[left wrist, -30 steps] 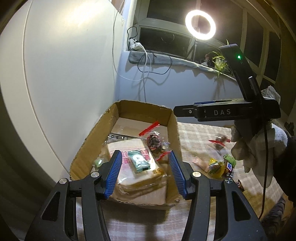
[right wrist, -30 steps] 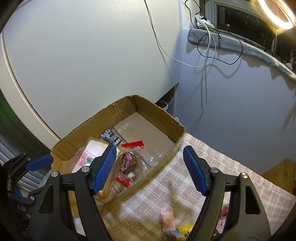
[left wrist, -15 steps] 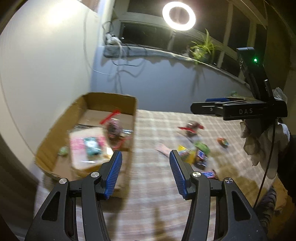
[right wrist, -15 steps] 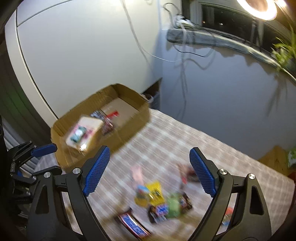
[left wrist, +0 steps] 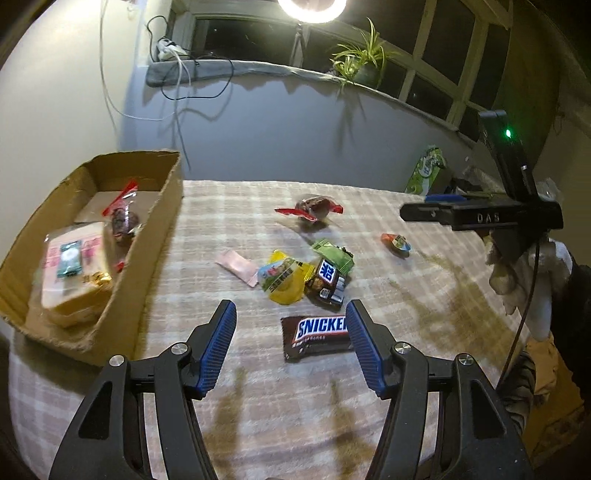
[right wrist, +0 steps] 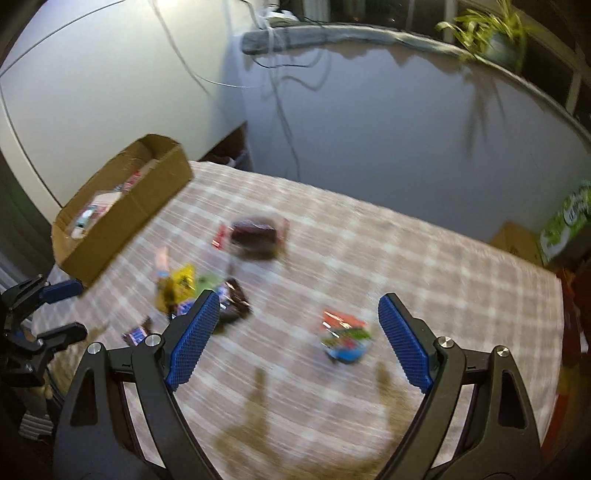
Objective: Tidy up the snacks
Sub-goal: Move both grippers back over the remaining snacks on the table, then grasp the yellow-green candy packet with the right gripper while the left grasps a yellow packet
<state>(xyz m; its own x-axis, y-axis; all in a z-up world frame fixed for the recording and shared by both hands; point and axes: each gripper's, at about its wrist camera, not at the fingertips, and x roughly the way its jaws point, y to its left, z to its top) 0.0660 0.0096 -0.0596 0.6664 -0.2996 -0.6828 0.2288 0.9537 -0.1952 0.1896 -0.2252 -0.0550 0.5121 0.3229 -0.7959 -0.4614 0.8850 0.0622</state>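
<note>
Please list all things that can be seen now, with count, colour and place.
box: 1, brown cardboard, left on the cloth, snacks inside
cloth: 1, pale checked, under everything
Snickers bar: 1, brown, nearest the left gripper
snack pile: several packets, yellow, green, brown, pink, mid cloth
clear red-ended packet: 1, far side
small packet: 1, red and blue, right
plant: 1, green, windowsill
ring light: 1, white, top
left gripper: black, blue pads, open, empty
right gripper: same, open, empty
</note>
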